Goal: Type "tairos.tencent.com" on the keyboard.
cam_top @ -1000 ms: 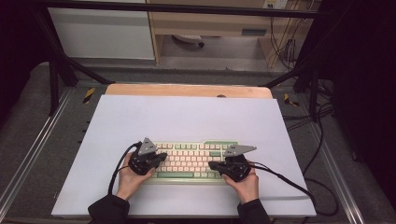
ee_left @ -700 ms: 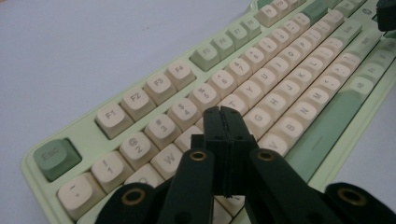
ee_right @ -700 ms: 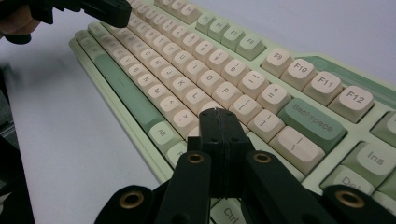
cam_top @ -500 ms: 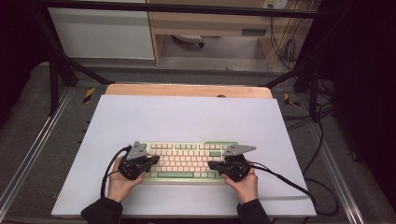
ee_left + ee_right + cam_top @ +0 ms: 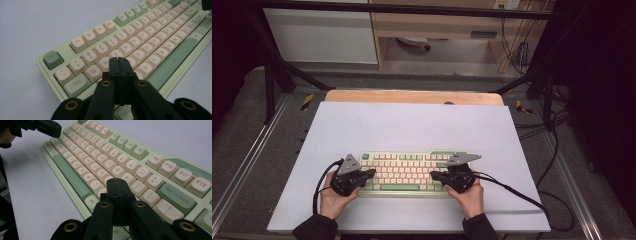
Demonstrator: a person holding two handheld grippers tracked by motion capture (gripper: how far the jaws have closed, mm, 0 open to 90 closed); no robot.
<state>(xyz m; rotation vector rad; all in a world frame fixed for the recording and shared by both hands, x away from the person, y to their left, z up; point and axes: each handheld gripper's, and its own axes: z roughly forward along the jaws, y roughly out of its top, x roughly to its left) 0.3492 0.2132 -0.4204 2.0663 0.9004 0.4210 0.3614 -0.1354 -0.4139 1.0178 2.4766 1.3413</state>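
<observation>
Your green and cream keyboard lies on the white tabletop, near its front edge. Your left tongs are clenched, empty, tips over the keyboard's W and E keys. Your right tongs are clenched too, empty, over the keys near P at the keyboard's other end. Beyond the keyboard, a wooden board edges the tabletop.

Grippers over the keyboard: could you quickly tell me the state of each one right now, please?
Left gripper: closed, holding nothing, over the keyboard.
Right gripper: closed, holding nothing.
</observation>
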